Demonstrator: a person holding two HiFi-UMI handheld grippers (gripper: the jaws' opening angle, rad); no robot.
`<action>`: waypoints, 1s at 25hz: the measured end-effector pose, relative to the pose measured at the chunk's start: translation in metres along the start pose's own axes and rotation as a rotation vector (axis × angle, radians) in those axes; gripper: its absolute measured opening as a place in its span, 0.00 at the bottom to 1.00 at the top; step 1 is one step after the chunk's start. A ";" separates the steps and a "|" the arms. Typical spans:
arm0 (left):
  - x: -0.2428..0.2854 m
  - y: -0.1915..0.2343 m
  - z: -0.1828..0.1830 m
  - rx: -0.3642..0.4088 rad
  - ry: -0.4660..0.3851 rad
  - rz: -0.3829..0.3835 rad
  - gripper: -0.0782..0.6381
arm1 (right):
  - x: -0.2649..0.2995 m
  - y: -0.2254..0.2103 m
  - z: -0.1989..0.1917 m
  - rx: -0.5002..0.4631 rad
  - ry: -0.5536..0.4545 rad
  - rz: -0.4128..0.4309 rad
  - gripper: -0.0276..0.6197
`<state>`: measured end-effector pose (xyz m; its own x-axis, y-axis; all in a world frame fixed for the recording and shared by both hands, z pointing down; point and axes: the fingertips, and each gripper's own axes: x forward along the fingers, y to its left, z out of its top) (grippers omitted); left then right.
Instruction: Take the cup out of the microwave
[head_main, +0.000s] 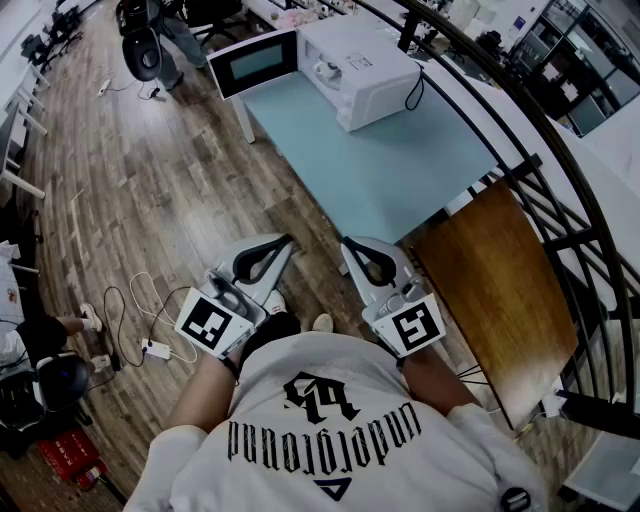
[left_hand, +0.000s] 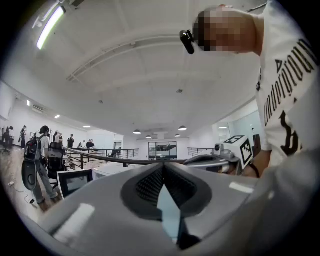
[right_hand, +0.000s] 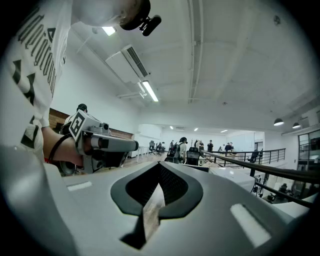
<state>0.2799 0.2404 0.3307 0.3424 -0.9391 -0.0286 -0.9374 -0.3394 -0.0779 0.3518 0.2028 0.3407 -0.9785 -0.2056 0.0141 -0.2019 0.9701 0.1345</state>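
A white microwave (head_main: 365, 60) stands at the far end of a pale blue table (head_main: 400, 170), its door (head_main: 255, 62) swung open to the left. Inside the cavity a small pale cup (head_main: 326, 72) shows faintly. My left gripper (head_main: 287, 242) and right gripper (head_main: 347, 243) are held side by side near my chest, short of the table's near edge and far from the microwave. Each has its jaws closed tip to tip with nothing between them, as the left gripper view (left_hand: 162, 166) and right gripper view (right_hand: 160, 166) also show. The open door (left_hand: 75, 181) appears small in the left gripper view.
A brown wooden tabletop (head_main: 500, 290) sits at the right, beside a curved black railing (head_main: 560, 170). A white power strip (head_main: 155, 350) with cables lies on the wood floor at the left. A person with a backpack (head_main: 150, 45) stands far back left.
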 end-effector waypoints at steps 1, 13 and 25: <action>0.000 0.002 -0.001 -0.001 -0.001 0.001 0.18 | 0.002 0.001 -0.002 0.001 0.003 0.002 0.05; -0.006 0.061 -0.014 -0.034 -0.006 0.016 0.18 | 0.058 -0.004 -0.011 0.002 0.023 -0.010 0.05; -0.028 0.160 -0.011 -0.052 0.013 -0.041 0.18 | 0.183 0.003 0.009 0.001 0.001 -0.010 0.05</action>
<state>0.1200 0.2119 0.3301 0.3798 -0.9250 -0.0140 -0.9249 -0.3793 -0.0267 0.1714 0.1692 0.3350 -0.9765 -0.2151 0.0138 -0.2114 0.9683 0.1333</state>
